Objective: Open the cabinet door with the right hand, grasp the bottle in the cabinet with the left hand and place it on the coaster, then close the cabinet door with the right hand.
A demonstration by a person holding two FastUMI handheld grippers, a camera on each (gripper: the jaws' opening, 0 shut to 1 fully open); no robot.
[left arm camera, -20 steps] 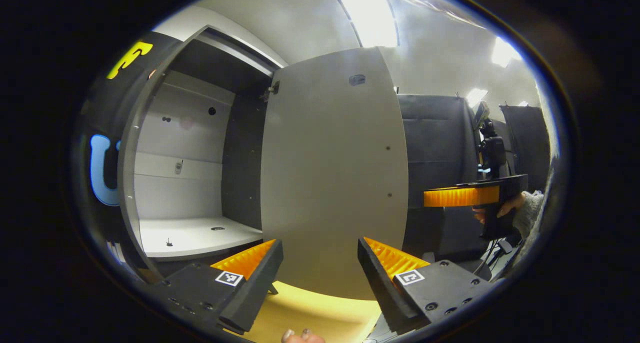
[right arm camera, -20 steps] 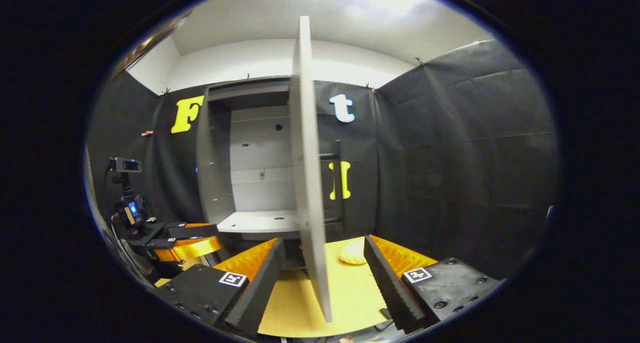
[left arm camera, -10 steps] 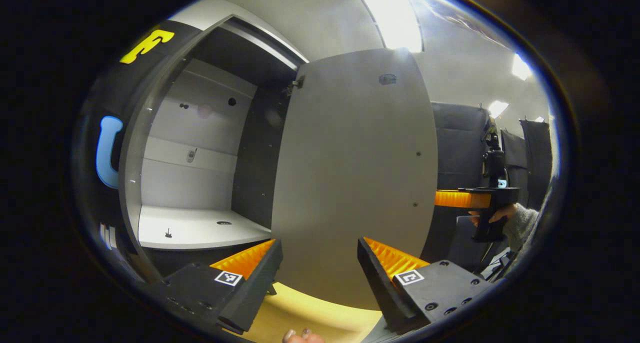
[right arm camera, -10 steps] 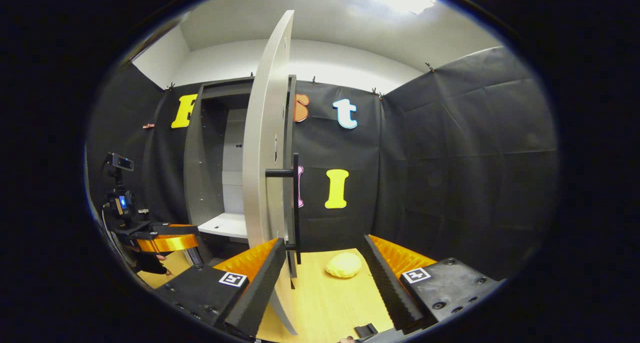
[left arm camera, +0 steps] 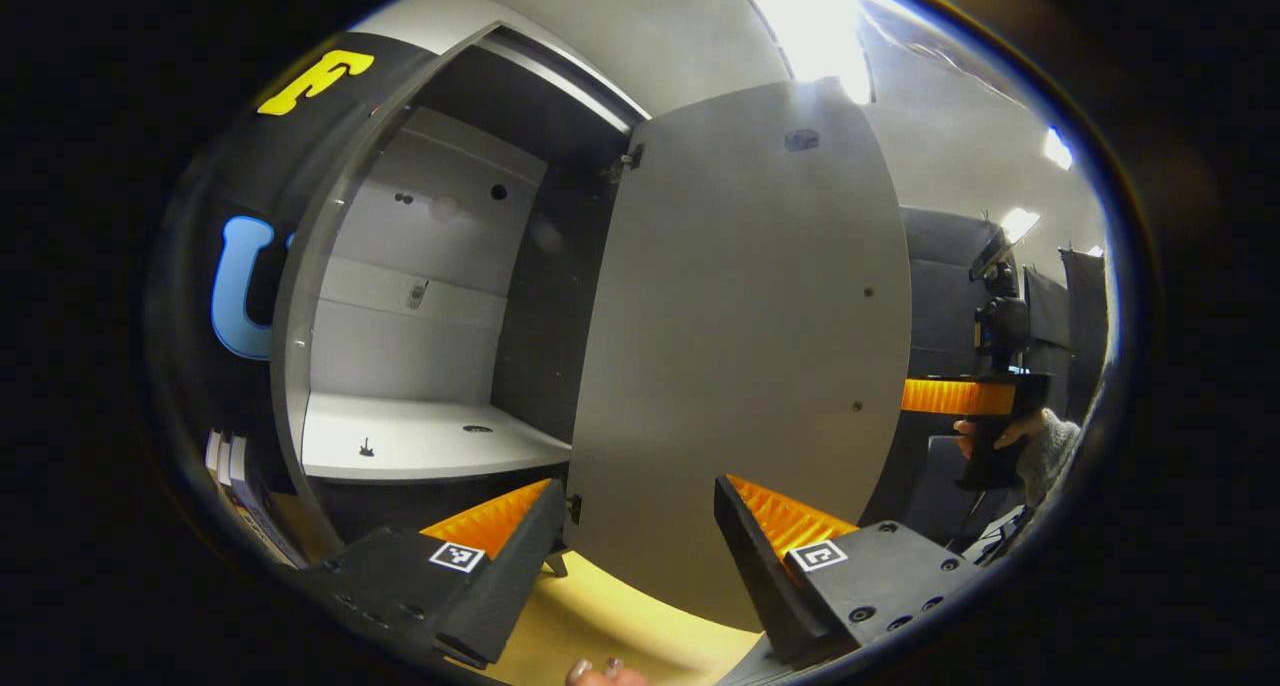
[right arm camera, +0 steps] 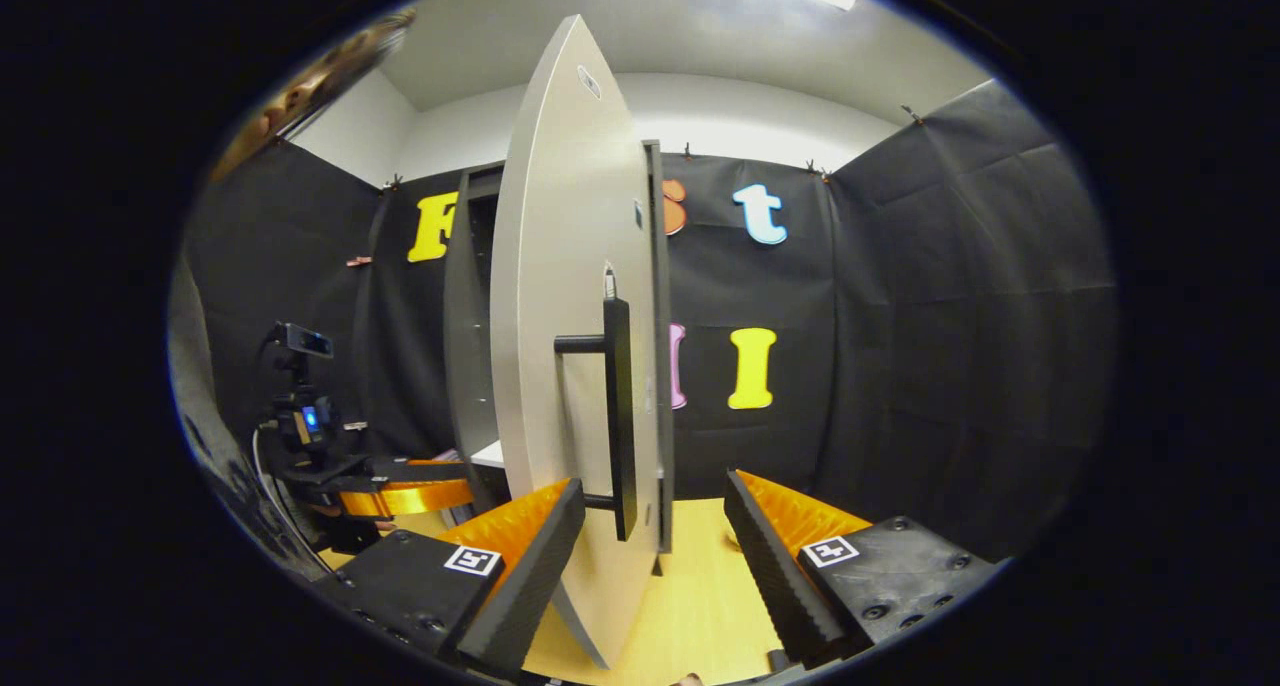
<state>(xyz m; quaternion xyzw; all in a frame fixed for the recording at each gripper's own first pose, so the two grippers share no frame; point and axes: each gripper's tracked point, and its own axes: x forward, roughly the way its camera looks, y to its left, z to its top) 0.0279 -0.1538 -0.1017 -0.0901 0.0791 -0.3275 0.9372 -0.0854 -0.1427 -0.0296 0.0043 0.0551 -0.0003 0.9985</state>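
Observation:
The grey cabinet (left arm camera: pixel 300 296) stands open, and its white shelf (left arm camera: pixel 420 446) carries two small dark marks. The door (left arm camera: pixel 740 366) is swung out, showing its inner face straight ahead of my left gripper (left arm camera: pixel 640 546), which is open and holds nothing. In the right gripper view I face the door's outer side (right arm camera: pixel 560 266) with its black bar handle (right arm camera: pixel 620 416). My right gripper (right arm camera: pixel 655 546) is open, and the handle's lower end sits just ahead of the gap, nearer the left finger (right arm camera: pixel 530 556). Farther off, a hand holds the right gripper (left arm camera: pixel 960 398) beyond the door's edge.
A camera on a stand (right arm camera: pixel 300 406) is at the left by the left gripper (right arm camera: pixel 400 496). A yellow wooden tabletop (right arm camera: pixel 700 606) lies under the door. Some books (left arm camera: pixel 230 466) stand left of the cabinet. Another camera rig (left arm camera: pixel 1000 316) is at the far right.
The right gripper has come round from the door's edge to its outer face, so the handle is now close ahead. A pale lump on the table is hidden. The left gripper drifted slightly.

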